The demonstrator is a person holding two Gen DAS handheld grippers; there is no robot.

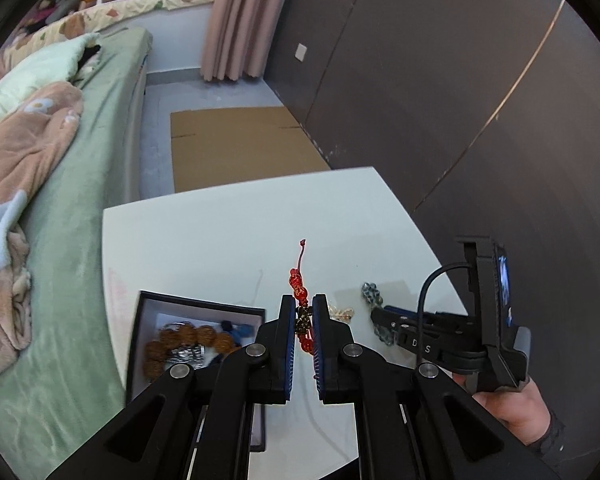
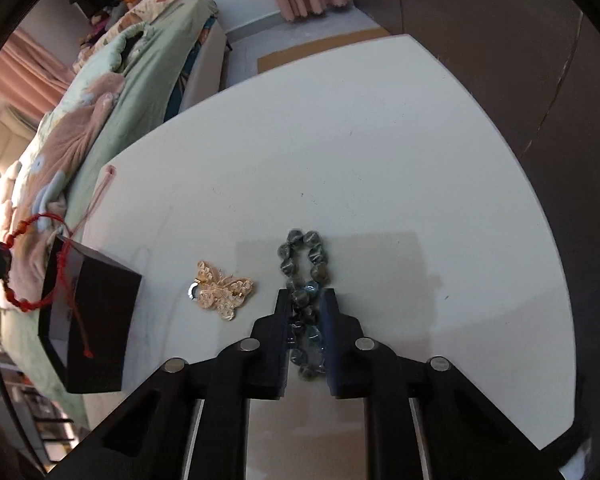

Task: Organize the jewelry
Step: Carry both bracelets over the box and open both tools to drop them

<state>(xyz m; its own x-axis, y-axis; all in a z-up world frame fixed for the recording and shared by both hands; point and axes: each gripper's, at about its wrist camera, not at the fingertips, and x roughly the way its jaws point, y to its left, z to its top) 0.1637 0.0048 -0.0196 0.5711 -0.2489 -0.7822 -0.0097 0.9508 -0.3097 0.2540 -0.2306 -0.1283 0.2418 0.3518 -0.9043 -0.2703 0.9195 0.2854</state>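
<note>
- Red glossy beads on a knotted cord: the red bracelet (image 1: 300, 304) hangs clamped in the left gripper (image 1: 303, 320), lifted above the white table (image 2: 380, 152).
- Grey-blue faceted bracelet (image 2: 304, 268) lies on the table, pinched by the right gripper (image 2: 306, 320).
- Gold filigree butterfly brooch (image 2: 222, 290) lies between it and the black box (image 1: 204, 312).
- Brown beads (image 1: 188, 338) fill that box.

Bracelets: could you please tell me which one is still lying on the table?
The grey-blue beaded bracelet, pinched by the right claw; the red bracelet hangs from the left claw.
</note>
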